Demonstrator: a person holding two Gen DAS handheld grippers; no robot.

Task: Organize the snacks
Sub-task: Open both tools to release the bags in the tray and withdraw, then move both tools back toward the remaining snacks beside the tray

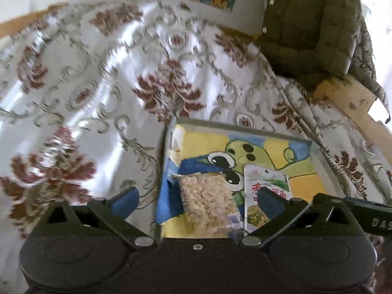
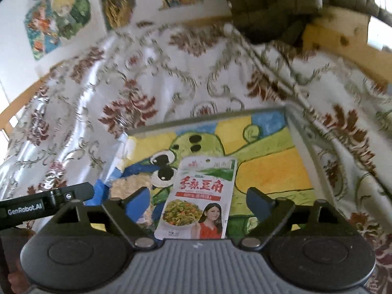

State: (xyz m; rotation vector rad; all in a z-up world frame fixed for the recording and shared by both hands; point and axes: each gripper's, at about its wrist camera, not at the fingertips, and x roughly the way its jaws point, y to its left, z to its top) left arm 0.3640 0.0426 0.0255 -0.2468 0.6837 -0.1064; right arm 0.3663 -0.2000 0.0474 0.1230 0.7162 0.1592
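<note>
A shallow tray (image 1: 316,147) (image 2: 294,132) with a painted green cartoon lining lies on the flowered cloth. In it lie a clear pack of pale crispy rice snack (image 1: 208,201) (image 2: 127,183) and, to its right, a white snack pouch with red lettering (image 1: 264,181) (image 2: 203,196). My left gripper (image 1: 198,203) hangs open over the rice pack, its blue pads clear of it. My right gripper (image 2: 196,201) is open above the white pouch, and neither pad touches it.
A white cloth with red-brown floral print (image 1: 98,73) (image 2: 147,78) covers the surface around the tray. An olive quilted jacket (image 1: 311,24) (image 2: 269,2) drapes over a wooden frame (image 1: 348,98) at the back right. Colourful drawings (image 2: 58,12) hang on the wall.
</note>
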